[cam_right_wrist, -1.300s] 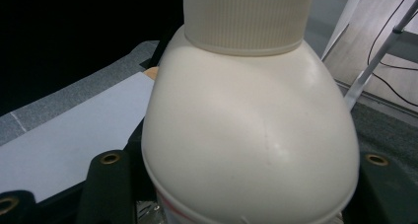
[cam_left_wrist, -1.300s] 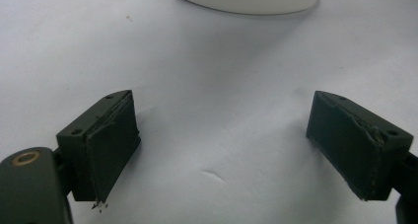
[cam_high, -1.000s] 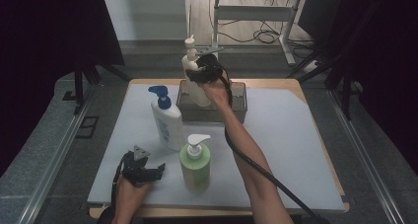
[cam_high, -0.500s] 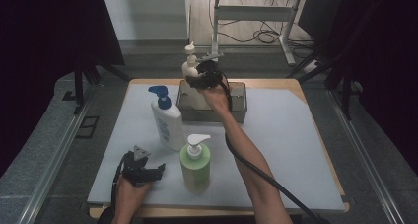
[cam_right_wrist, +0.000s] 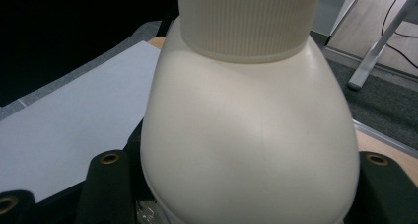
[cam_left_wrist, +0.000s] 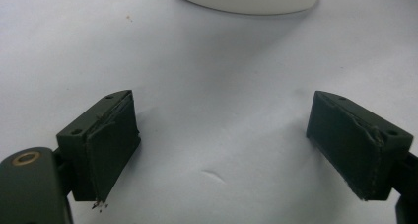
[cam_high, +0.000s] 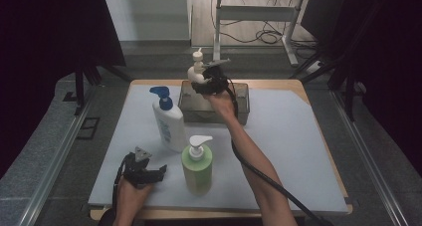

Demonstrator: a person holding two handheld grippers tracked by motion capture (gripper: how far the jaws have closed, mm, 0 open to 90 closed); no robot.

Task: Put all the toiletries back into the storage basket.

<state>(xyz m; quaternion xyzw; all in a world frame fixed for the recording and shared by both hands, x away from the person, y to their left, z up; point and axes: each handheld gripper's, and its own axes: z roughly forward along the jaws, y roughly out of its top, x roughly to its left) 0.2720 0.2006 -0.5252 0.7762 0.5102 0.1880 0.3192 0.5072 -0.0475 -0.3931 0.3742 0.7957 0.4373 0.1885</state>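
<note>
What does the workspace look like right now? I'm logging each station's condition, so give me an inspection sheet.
Surface: pale grey mat on a wooden table, no spills seen.
Job's things: cream pump bottle held above the clear bin; white bottle with blue pump and green bottle stand upright on the mat.
Clutter: nothing seen.
Grippers: right gripper clamps the cream bottle; left gripper rests on the mat near the front edge, jaws open and empty.
Cables: black cable trails along the right forearm.
Surroundings: dark curtains at both sides; desk legs and floor cables behind.
</note>
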